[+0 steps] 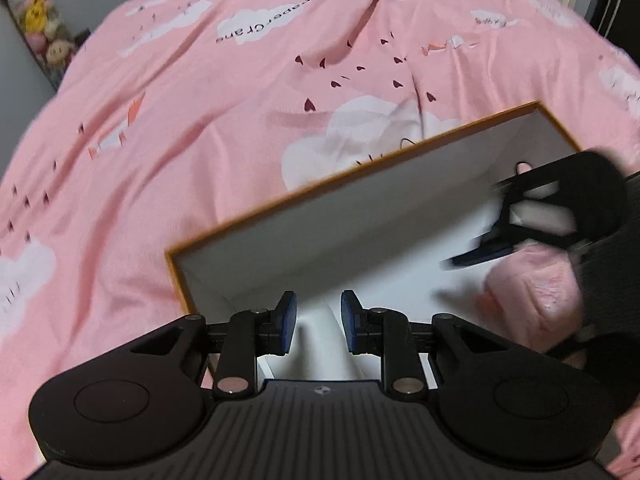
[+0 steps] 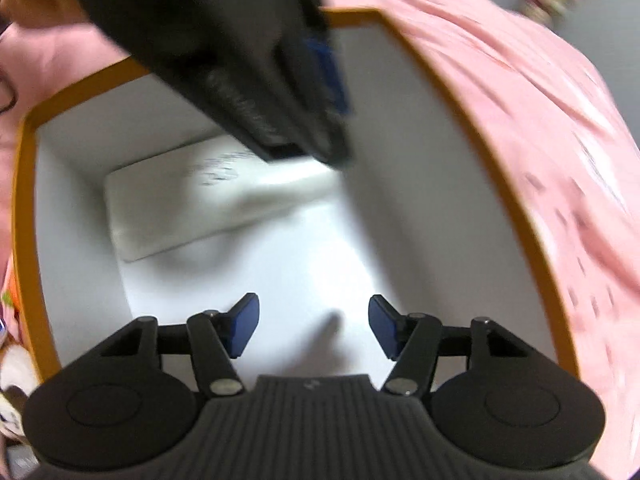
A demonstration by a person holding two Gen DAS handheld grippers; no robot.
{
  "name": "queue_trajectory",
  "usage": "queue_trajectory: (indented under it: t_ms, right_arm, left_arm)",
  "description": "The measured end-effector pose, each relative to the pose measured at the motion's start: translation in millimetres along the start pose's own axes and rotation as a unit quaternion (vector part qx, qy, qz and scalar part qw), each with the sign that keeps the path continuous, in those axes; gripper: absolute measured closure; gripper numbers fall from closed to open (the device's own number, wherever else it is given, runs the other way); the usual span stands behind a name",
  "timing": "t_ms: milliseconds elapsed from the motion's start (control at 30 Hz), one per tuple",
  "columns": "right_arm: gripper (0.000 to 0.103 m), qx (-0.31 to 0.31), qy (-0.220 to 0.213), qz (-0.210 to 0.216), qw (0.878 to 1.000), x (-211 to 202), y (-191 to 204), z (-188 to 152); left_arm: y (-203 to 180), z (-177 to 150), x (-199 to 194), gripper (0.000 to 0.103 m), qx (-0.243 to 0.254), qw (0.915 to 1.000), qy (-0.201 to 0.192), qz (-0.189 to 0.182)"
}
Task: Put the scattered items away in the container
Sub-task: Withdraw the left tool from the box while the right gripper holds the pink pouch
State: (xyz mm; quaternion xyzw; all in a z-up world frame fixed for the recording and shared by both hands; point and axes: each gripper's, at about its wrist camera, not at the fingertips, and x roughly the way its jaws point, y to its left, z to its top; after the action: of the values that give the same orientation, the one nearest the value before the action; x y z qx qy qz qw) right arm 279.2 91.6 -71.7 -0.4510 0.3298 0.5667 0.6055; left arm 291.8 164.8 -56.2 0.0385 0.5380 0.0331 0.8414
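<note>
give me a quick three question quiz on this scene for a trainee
1. True or false: the right gripper is open and empty above the box.
2. Multiple choice: the rim of the box is A) green, B) orange, C) blue.
3. Short answer: which gripper grips the white packet that reaches down into the box?

Key: 1 true. 2 B. 3 the left gripper, which holds the packet by one end.
</note>
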Motion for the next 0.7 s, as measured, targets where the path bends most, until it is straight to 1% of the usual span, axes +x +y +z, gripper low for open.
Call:
queue_trajectory:
  t_ms: [67,133,200,267,300,367,433,467,567,633,700]
  right_arm:
    - [0.04,0.067,0.012,-0.005,0.998,-4,-58,-7]
    - [0.04,0.125,0.011,0.001,0.992,-14,-73,-20]
    - [0.04,0.163,0.008,0.006,0.987,-25,-80,-31]
    - [0.04,0.178,0.002,0.015,0.984,-39,-61,-55]
    - [0.04,0.183,0.0,0.023,0.983,-43,-57,-62]
    - [0.04,0.194,0.002,0.04,0.98,-43,-52,-63]
    - [0.042,0.202,0.008,0.049,0.978,-51,-23,-75]
    - [0.044,0.206,0.012,0.051,0.977,-49,-18,-81]
    - [0.048,0.224,0.02,0.059,0.973,-51,-17,-87]
    - [0.051,0.24,0.029,0.066,0.968,-46,-17,-92]
    - [0.051,0.253,0.036,0.073,0.964,-36,-19,-92]
  left_arm:
    - [-5,6,8,0.076,0.011,0.9998,0.016,0.001]
    - [-13,11,15,0.076,0.03,0.999,0.033,0.01]
    - [-20,14,24,0.076,0.051,0.9972,0.049,0.027]
    - [-23,16,33,0.076,0.054,0.9958,0.066,0.034]
    - [-23,17,36,0.076,0.054,0.9952,0.074,0.035]
    - [-22,16,42,0.076,0.054,0.9941,0.086,0.038]
    - [-22,15,47,0.076,0.054,0.9926,0.099,0.043]
    - [-22,14,47,0.076,0.056,0.9923,0.1,0.046]
    - [-23,12,48,0.076,0.06,0.9907,0.113,0.044]
    - [-24,9,48,0.076,0.064,0.9895,0.124,0.04]
    - [-23,6,48,0.076,0.065,0.9893,0.125,0.038]
